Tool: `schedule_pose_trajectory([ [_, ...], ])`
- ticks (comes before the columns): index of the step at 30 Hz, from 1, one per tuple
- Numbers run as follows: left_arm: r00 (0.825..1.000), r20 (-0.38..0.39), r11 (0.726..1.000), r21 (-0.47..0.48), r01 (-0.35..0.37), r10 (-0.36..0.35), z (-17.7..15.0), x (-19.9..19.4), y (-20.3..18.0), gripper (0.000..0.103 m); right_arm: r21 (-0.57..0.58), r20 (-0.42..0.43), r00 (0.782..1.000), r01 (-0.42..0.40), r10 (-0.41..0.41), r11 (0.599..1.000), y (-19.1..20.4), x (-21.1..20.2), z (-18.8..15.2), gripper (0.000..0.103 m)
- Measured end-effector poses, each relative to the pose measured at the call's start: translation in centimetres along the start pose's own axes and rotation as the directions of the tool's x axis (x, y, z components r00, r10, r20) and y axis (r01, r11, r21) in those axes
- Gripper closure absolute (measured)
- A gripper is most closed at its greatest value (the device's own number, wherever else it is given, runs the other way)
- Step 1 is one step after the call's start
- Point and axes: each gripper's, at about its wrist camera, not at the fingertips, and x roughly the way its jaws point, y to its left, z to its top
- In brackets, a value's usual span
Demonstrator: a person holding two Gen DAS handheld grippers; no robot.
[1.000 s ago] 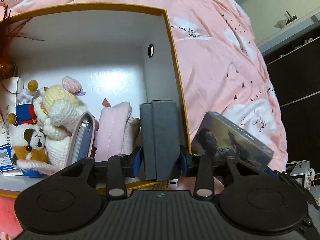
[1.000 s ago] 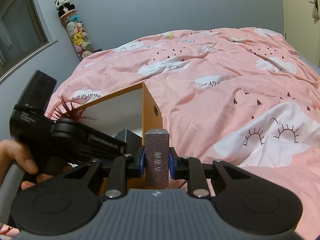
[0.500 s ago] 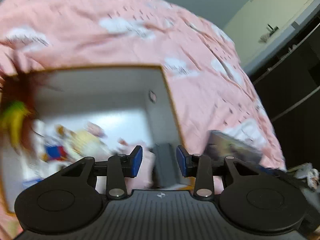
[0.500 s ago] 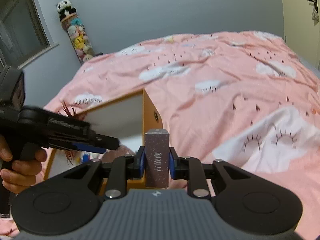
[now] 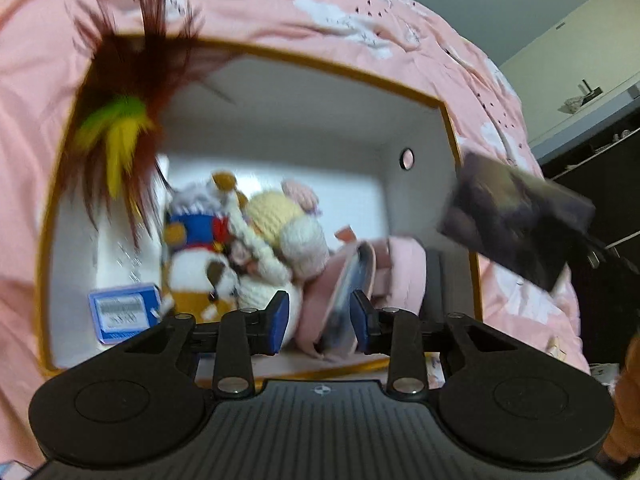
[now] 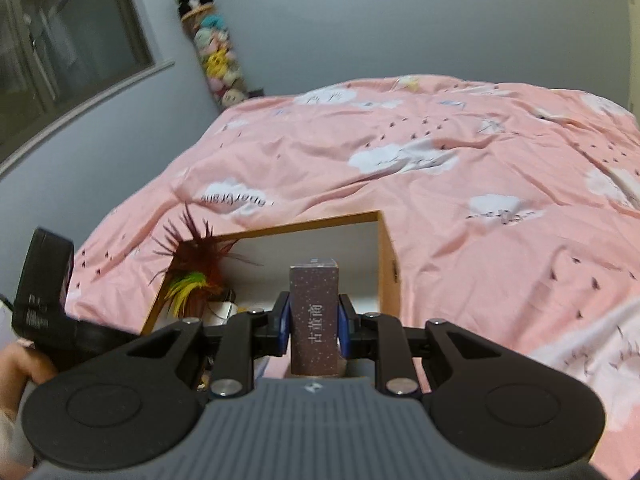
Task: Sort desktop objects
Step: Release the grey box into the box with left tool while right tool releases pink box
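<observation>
Right tool (image 6: 313, 330) clamps a dark purple box (image 6: 314, 320) upright, long axis vertical, above the pink bed (image 6: 460, 200). Left tool (image 5: 316, 322) gapes empty before the orange-rimmed box (image 5: 448, 116) holding knitted dolls (image 5: 240, 248) and feathers (image 5: 124, 112).

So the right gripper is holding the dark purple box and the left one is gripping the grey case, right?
Not quite. The left gripper is open with nothing between its fingers, as the left wrist view shows; the grey case sits in the storage box. The right gripper does hold the dark purple box.

A bedroom: pink cloud-print duvet (image 6: 460, 208), plush toys (image 6: 212, 52) stacked.
</observation>
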Motion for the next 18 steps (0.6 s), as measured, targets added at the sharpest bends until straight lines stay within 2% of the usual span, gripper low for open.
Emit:
schedule_pose_trajectory([
  [3,0.994,-0.053,0.995,-0.041,0.089,-0.092,-0.4,1.1,0.5,0.066,-0.041,-0.049,0.999,0.002,-0.004,0.999,0.9,2.1,1.1,0.079],
  [8,0.989,-0.071,0.99,-0.066,0.128,-0.133,-0.7,2.4,0.9,0.066,-0.091,-0.162,0.986,0.01,-0.024,0.996,1.9,6.4,2.4,0.079],
  [12,0.983,-0.072,0.982,-0.096,0.162,-0.169,-0.4,2.6,1.6,0.066,-0.138,-0.262,0.963,0.027,-0.063,0.99,2.6,9.6,2.5,0.079],
  [14,0.985,-0.05,0.982,-0.096,0.162,-0.167,-0.1,2.1,2.0,0.066,-0.159,-0.298,0.951,0.037,-0.084,0.987,2.9,10.8,2.3,0.079],
  [18,0.991,0.05,0.989,-0.076,0.124,-0.12,1.0,0.1,2.9,0.066,-0.166,-0.338,0.936,0.046,-0.1,0.985,2.9,12.7,2.6,0.079],
])
